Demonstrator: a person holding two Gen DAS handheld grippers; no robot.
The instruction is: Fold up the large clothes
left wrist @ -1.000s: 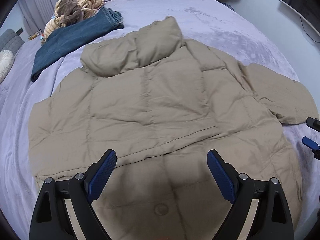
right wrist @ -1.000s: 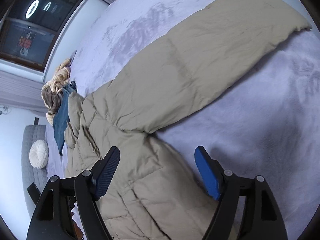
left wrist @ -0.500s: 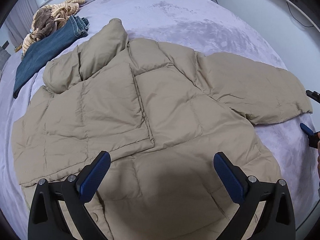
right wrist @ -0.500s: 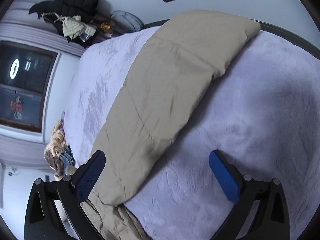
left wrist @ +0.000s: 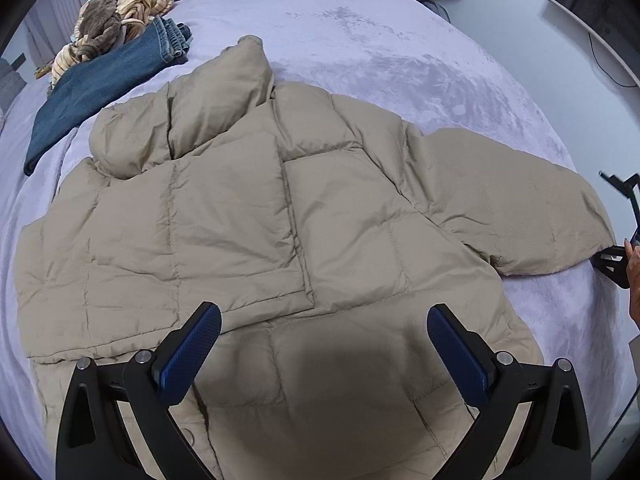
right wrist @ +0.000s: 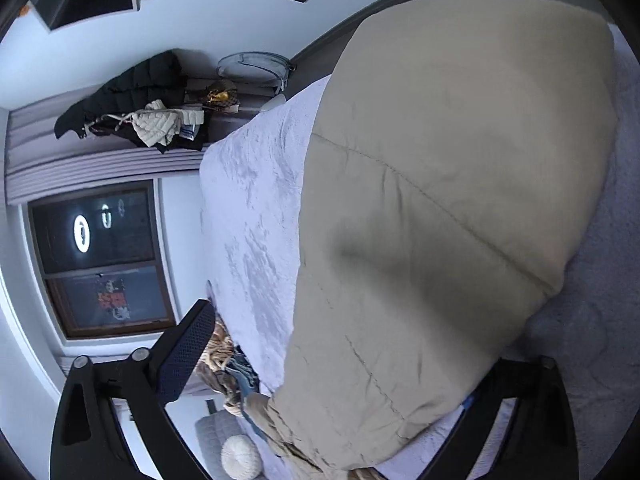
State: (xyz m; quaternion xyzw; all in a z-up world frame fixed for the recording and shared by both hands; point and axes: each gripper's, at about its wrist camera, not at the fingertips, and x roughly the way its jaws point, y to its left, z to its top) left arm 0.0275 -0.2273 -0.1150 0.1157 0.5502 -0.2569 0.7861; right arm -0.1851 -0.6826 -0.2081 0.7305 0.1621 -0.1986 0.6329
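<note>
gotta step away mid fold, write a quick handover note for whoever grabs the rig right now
Left gripper: open, empty, above the hem of the tan puffer jacket.
Right gripper: open, straddling the cuff end of the jacket's outstretched sleeve; not closed on it yet.
Jacket lies face up on the purple bed, hood at the far end. One side is already folded in over the body.
Left to do: grip the sleeve, fold it across the body, then fold the jacket up.
Jeans and a striped garment sit at the far corner, untouched.
</note>
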